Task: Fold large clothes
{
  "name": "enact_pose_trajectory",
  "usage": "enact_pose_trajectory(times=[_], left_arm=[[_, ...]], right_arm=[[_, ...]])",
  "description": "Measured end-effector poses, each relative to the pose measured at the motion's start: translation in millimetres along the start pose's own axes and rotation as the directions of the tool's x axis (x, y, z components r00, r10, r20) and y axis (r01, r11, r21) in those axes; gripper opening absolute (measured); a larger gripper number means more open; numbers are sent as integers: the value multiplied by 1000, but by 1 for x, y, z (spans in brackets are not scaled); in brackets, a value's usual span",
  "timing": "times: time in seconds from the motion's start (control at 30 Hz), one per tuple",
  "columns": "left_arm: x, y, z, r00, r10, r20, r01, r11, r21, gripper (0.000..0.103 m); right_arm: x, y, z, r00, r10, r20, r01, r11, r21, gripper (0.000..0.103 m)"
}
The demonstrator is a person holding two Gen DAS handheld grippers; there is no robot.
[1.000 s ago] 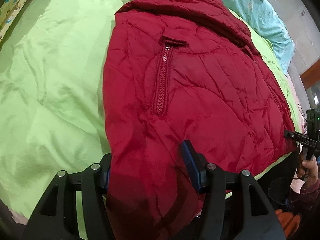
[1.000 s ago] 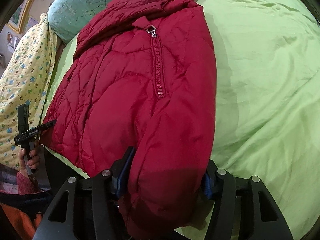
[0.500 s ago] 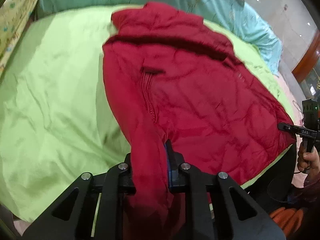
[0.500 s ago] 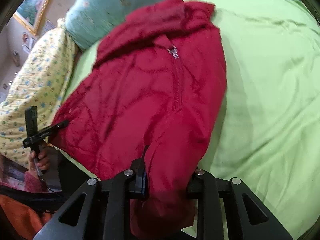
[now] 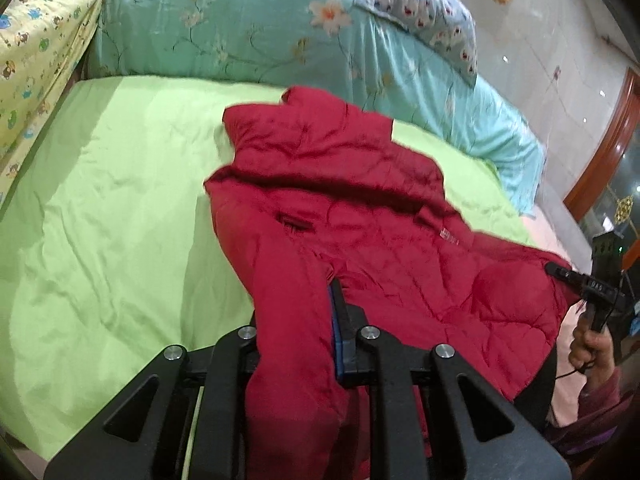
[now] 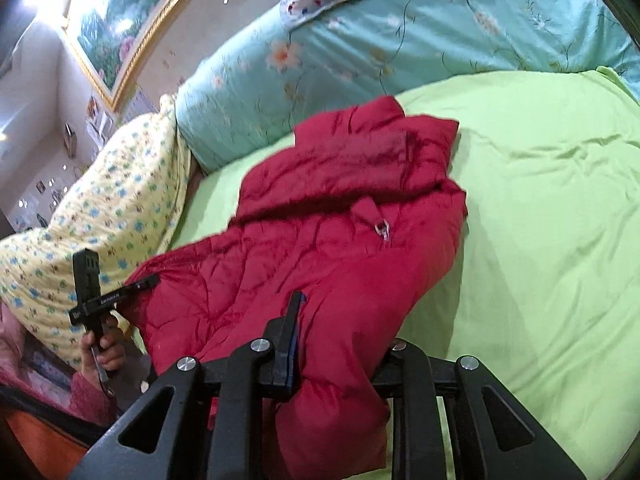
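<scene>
On green sheet (image 5: 100, 200) | both grippers (image 5: 296, 320) (image 6: 340, 344) clamp red jacket (image 5: 360, 220) hem | room beside

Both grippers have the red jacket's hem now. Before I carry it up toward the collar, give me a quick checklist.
1. Left gripper shut on red jacket: ok.
2. Right gripper shut on the hem: ok.
3. All layers caught in each grip: cannot tell.
4. Collar flat: not ok, bunched.
5. Green sheet bare beside the jacket: ok.
6. Zipper pull free of the fold: cannot tell.
</scene>
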State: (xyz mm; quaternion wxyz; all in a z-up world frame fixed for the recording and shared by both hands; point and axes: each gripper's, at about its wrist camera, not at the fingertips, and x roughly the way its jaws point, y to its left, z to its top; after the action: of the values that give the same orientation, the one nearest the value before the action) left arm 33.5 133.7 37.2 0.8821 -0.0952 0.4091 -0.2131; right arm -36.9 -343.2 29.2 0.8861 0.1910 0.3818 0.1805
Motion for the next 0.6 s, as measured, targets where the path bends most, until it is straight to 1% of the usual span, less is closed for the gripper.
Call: enact_pose_trajectory(times=[0.2, 0.3, 0.5, 0.6], left_arm=[[0, -5, 31, 998, -32, 52, 33, 999, -16, 15], [2, -7, 51, 996, -43, 80, 46, 998, -38, 15], [17, -8, 88, 994, -32, 108, 40, 996, -80, 15], [29, -5, 104, 994, -16, 108, 27, 994, -101, 15]], right_arm=[[-4, -9, 26, 996, 23, 88, -27, 999, 47, 22], [-2, -15, 47, 992, 11, 126, -19, 998, 59, 22], [10, -23, 86, 983, -6, 181, -9, 996, 83, 22], [18, -31, 101, 981, 3, 196, -24, 994, 105, 22]])
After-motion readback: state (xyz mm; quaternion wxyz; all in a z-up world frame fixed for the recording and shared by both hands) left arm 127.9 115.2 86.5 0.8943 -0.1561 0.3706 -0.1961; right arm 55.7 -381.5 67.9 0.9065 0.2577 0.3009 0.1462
